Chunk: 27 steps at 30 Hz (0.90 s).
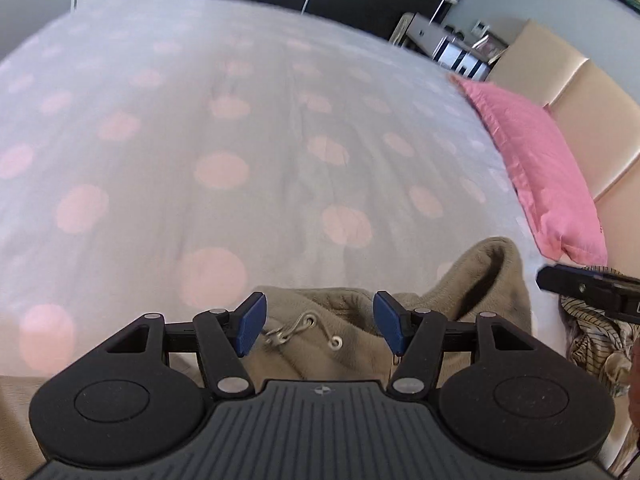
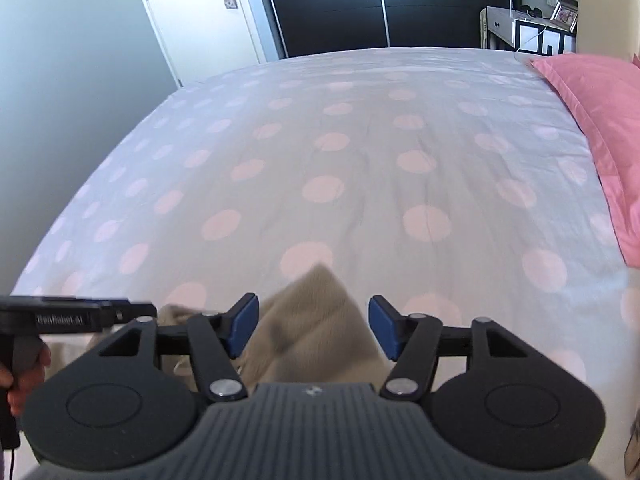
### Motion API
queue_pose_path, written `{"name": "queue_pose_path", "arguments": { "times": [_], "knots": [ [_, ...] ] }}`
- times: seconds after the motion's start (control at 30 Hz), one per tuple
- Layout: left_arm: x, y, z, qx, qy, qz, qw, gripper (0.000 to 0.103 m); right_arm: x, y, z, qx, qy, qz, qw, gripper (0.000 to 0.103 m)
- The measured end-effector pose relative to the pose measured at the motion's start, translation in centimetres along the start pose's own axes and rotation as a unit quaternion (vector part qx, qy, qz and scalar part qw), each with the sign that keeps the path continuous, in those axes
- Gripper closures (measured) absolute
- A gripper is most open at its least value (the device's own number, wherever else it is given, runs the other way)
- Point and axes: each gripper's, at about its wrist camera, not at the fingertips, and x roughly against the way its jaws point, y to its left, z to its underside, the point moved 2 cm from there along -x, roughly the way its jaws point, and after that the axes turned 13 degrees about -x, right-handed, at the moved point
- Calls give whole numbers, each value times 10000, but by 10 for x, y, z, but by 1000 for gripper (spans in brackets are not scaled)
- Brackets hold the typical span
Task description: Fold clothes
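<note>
A beige fleece garment (image 1: pixel 344 344) with metal eyelets and a drawstring lies bunched at the near edge of the bed. My left gripper (image 1: pixel 320 326) hangs over it, blue pads apart, nothing pressed between them. In the right wrist view the same beige garment (image 2: pixel 316 320) shows as a raised peak below my right gripper (image 2: pixel 312 326), whose blue pads also stand apart without touching the cloth. The right gripper's black body (image 1: pixel 588 286) shows at the right edge of the left wrist view. The left gripper's body (image 2: pixel 76 316) shows at the left of the right wrist view, held by a hand (image 2: pixel 24 380).
The bed sheet (image 2: pixel 340 168) is white with pink dots. A pink pillow (image 1: pixel 540 176) lies along the right by a beige headboard (image 1: pixel 592 120). A striped garment (image 1: pixel 592 340) lies crumpled at the right edge. A dark wardrobe (image 2: pixel 380 4), door and side table stand beyond the bed.
</note>
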Motion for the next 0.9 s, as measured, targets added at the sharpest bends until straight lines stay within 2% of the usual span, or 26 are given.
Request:
{"name": "queue_pose_path", "arguments": {
  "times": [0.07, 0.17, 0.23, 0.3, 0.37, 0.43, 0.53, 0.7, 0.8, 0.9],
  "knots": [
    [-25, 5, -3, 9, 344, -49, 9994, 46, -20, 3, -11, 60, 50, 127, 9999, 39],
    [-59, 16, 2, 218, 951, -59, 9952, 47, -46, 1, -14, 280, 409, 242, 9985, 39],
    [-69, 24, 9, 555, 1048, 159, 9928, 50, -53, -3, -6, 340, 655, 133, 9972, 41],
    [-73, 24, 12, 539, 1036, 264, 9928, 55, -54, -6, 4, 402, 877, 47, 9953, 66],
    [-73, 18, 15, 299, 1045, 236, 9938, 68, -52, -8, 15, 516, 1043, 87, 9932, 77],
    [-66, 8, 16, 61, 992, 185, 9949, 75, -46, -8, 24, 639, 1104, 137, 9917, 81],
    [-45, -6, 11, -128, 693, 114, 9974, 82, -23, -5, 24, 653, 786, 67, 9947, 82],
    [27, -36, 13, -740, -241, 94, 9969, 84, 47, 9, 29, 646, 16, -344, 9973, 82],
    [79, -51, 36, -1017, -799, 157, 9915, 84, 96, 0, 56, 736, -322, -707, 9943, 82],
    [114, -68, 75, -1332, -1016, 201, 9857, 83, 128, -27, 98, 720, -368, -1014, 9916, 82]
  ]
}}
